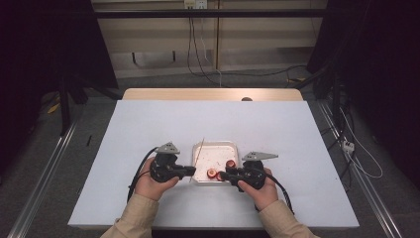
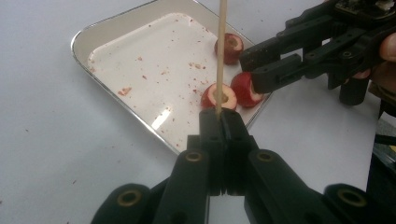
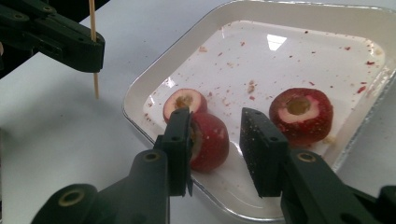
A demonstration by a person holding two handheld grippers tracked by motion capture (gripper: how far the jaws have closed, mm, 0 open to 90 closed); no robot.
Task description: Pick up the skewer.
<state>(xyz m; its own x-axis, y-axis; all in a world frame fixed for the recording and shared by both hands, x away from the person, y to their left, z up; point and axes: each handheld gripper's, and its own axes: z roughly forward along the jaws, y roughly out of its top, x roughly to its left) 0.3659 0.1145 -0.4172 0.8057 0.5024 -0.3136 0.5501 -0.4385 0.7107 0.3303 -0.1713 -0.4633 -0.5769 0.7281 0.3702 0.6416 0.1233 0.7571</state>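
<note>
Left hand-held gripper [image 2: 219, 122] pinches the skewer [image 2: 221, 56] upright — right one [image 3: 217, 140] spread around a fruit piece [image 3: 210, 140].

Even overhead light, dark surround, mild softness in all three views.

High view: white table [image 1: 148, 129] evenly lit and bright, room beyond it dim to black at both sides; whole picture soft, low detail, fruit pieces tiny. Short soft shadows lie under the left gripper [image 1: 190, 171] and right gripper [image 1: 224, 175]. Left gripper view: a bright glare streak on the tray [image 2: 116, 28] floor just ahead of the jaws; the near jaws blur at the bottom edge; stick [image 2: 221, 51] sharp. Right gripper view: a pale lamp reflection on the tray floor far ahead of the jaws, sheen on the red fruit [image 3: 210, 140] between them, jaws slightly soft, corners stretched.
</note>
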